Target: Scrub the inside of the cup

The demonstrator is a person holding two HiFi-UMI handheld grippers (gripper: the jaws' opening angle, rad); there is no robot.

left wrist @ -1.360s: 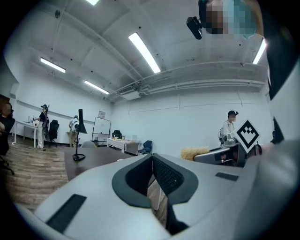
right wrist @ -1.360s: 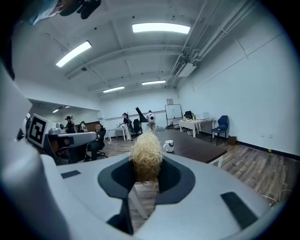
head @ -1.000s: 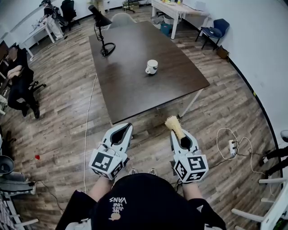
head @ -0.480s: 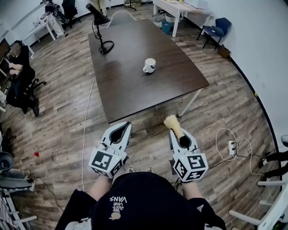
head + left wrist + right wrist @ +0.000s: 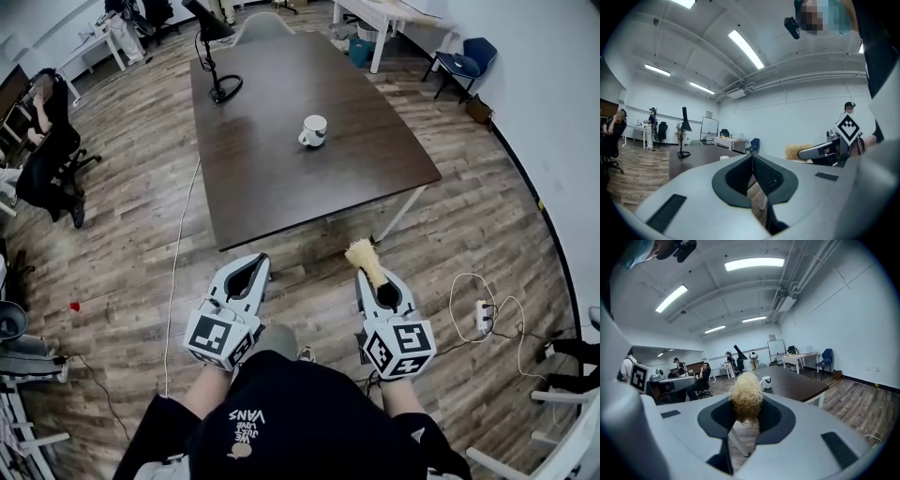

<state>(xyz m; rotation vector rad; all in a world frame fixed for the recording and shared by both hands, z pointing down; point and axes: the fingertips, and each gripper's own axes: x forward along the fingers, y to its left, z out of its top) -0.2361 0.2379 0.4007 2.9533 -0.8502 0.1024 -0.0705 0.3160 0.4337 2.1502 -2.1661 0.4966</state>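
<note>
right hand-held gripper (image 5: 372,283): jaws clamped on a brush (image 5: 362,260), straw-coloured bristle head sticking out ahead, long axis pointing toward the desk (image 5: 272,178). left hand-held gripper (image 5: 251,272): jaws fully together, nothing between them. cup (image 5: 314,130): upright on the desk, mouth up, well apart from both grippers, straight ahead and roughly between their two lines. neither gripper clearly nearer. judgement: both must close on the desk before the brush can enter from above.

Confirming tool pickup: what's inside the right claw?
A brush: its pale bristly head sticks out past the right claw. The handle's lower part is covered by the claw, so it can't be seen.
</note>
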